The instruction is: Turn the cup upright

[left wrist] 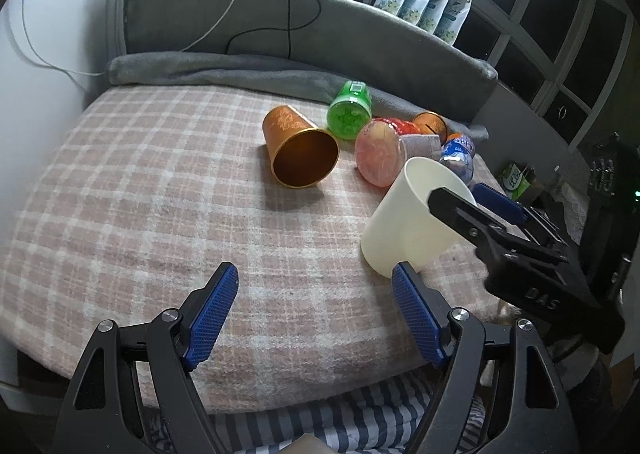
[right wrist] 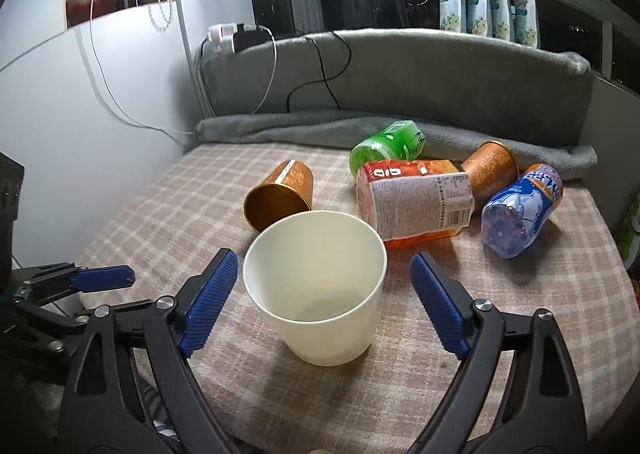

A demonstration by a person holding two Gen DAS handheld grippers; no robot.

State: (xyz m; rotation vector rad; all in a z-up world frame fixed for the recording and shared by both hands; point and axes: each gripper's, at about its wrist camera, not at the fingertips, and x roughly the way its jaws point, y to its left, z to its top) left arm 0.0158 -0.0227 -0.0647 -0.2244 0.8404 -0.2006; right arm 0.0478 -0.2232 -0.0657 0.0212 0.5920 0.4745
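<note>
A cream cup (right wrist: 320,286) stands upright with its mouth up on the pink plaid blanket (right wrist: 460,354). It also shows in the left wrist view (left wrist: 404,222). My right gripper (right wrist: 324,302) is open, its blue pads on either side of the cup with gaps on both sides. In the left wrist view the right gripper (left wrist: 472,200) reaches in from the right around the cup. My left gripper (left wrist: 316,306) is open and empty over the blanket, left of the cup.
An orange metal cup (left wrist: 298,146) lies on its side mid-blanket. Behind it lie a green bottle (left wrist: 348,110), a pink-orange bottle (left wrist: 380,150), a second orange cup (right wrist: 490,166) and a blue bottle (right wrist: 520,210). A grey cushion (right wrist: 400,70) with cables backs the blanket.
</note>
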